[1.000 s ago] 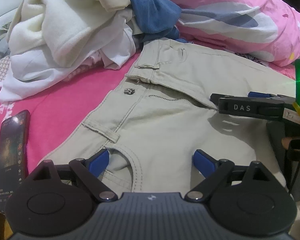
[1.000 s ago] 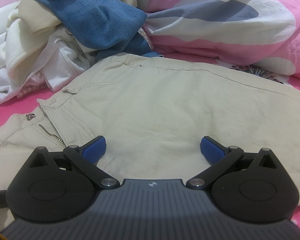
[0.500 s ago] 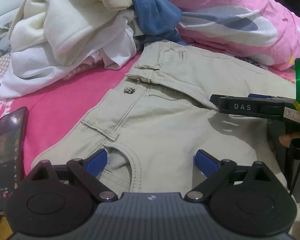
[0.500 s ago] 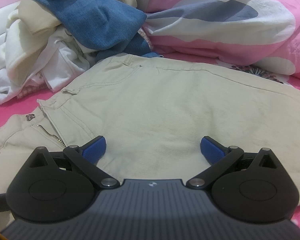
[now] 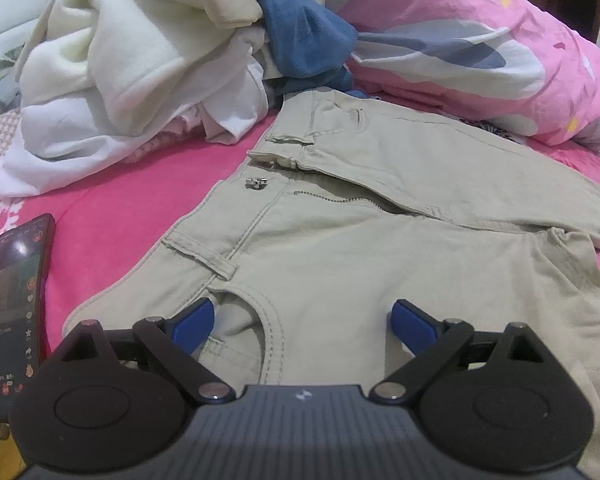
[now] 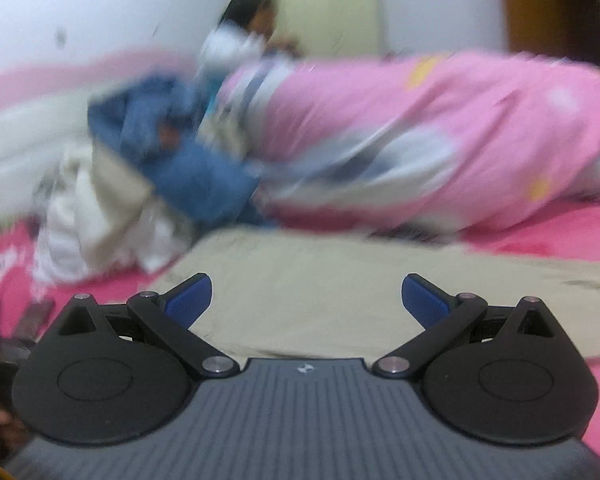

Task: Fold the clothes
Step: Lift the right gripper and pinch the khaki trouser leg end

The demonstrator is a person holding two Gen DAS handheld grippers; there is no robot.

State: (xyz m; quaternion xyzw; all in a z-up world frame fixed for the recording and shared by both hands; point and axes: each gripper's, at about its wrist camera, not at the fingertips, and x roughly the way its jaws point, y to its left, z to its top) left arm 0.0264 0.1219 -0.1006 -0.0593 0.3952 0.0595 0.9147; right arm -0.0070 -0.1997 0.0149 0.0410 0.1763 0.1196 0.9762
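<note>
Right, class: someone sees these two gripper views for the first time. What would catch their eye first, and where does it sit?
First the beige trousers, spread flat on the pink bedsheet with the fly unzipped, right ahead of the open left gripper. Behind them rises a heap of unfolded clothes, cream, white and denim. A phone lies at the left edge, screen lit.

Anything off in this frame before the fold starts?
Two things. A phone lies screen-lit on the pink bed just left of the beige trousers, inside the folding area. The trousers' fly is unzipped, with the far flap overlapping. Right wrist view is heavily motion-blurred. Both the left tool and right tool are open and empty.
</note>
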